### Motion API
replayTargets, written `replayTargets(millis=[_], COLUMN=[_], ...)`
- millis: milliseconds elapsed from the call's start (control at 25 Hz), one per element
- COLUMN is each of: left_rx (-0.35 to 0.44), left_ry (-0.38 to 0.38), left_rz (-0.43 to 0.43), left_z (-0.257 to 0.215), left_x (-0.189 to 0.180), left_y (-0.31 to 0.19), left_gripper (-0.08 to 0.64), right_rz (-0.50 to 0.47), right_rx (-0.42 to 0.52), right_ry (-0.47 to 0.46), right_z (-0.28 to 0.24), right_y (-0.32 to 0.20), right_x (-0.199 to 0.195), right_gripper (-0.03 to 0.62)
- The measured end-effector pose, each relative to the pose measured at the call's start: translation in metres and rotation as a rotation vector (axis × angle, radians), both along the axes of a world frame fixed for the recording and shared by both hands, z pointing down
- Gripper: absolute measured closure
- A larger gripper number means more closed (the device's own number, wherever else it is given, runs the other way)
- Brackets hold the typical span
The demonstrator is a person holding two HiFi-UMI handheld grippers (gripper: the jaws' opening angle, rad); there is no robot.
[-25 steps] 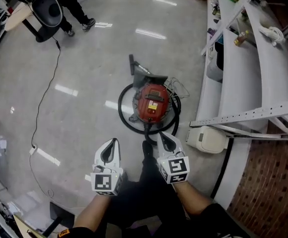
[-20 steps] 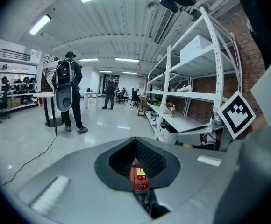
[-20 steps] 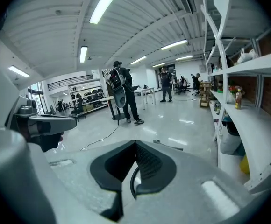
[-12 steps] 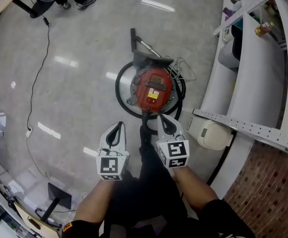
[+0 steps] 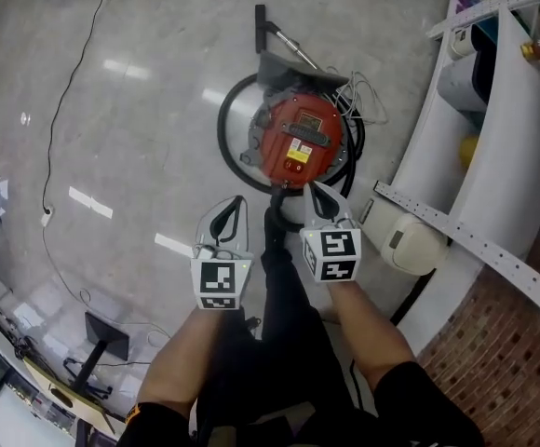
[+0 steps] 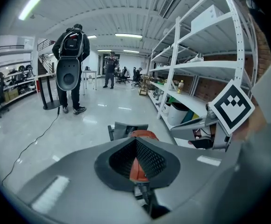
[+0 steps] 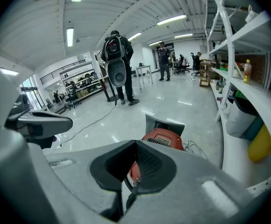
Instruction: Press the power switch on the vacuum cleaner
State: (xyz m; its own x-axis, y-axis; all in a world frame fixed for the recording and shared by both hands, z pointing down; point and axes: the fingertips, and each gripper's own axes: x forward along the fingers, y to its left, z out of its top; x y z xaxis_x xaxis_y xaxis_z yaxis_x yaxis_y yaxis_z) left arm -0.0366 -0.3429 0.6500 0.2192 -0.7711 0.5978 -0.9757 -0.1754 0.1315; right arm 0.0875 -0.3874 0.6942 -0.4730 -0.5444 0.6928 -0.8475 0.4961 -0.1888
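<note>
A: Is there any writing to read?

B: The red vacuum cleaner (image 5: 298,147) has a yellow label (image 5: 296,153) on top, but its print is too small to read. Each gripper carries a cube with a black-and-white square marker, with no words on it.

A: How do the jaws stand, and where is the vacuum cleaner?

B: The left gripper (image 5: 239,201) has its jaws pressed together at the tips, with nothing pinched. The right gripper (image 5: 314,187) is the same, tips together and nothing between them. The vacuum cleaner sits on the floor (image 5: 140,91) straight ahead of the right jaws, with its near edge close to their tips. It is ahead and to the right of the left jaws. A black hose (image 5: 225,147) loops around it. I cannot pick out the power switch.

A: How much room is there?

B: To the left of both jaws the floor is wide and open, crossed only by a thin cable (image 5: 60,147). To the right of the right jaws a white shelving rack (image 5: 493,110) runs alongside. A cream box (image 5: 410,245) sits at its foot, just right of the right jaws.

A: Any containers?

B: 1 pale bin (image 5: 461,82) stands on a shelf, and its inside does not show.
</note>
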Motion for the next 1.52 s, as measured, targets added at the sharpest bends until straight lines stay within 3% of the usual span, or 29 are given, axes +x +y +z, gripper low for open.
replayTargets(millis=[400,720,1200,1520], left_rx=[-0.091,-0.168,-0.239,-0.255], left_ry=[-0.035,-0.007,-0.056,-0.062], left_rz=[0.008,0.039,0.088,0.097], left_z=[0.069,0.119,0.173,0.181], left_x=[-0.005,0.001,-0.001,-0.001], left_y=[-0.018,-0.023,-0.039,-0.049], left_gripper=[0.545,0.545,0.545,0.546], right_rz=[0.0,0.019,0.04,0.027], right_rx=[-0.078,-0.155,-0.232,-0.276], right_ry=[0.035,0.033,0.029,0.032], right_z=[0.074,0.127,0.171,0.184], right_y=[-0.015,-0.014,-0.014,-0.01], right_x=[-0.001,-0.008,-0.021,-0.026], right_gripper=[0.6,0.6,0.6,0.6])
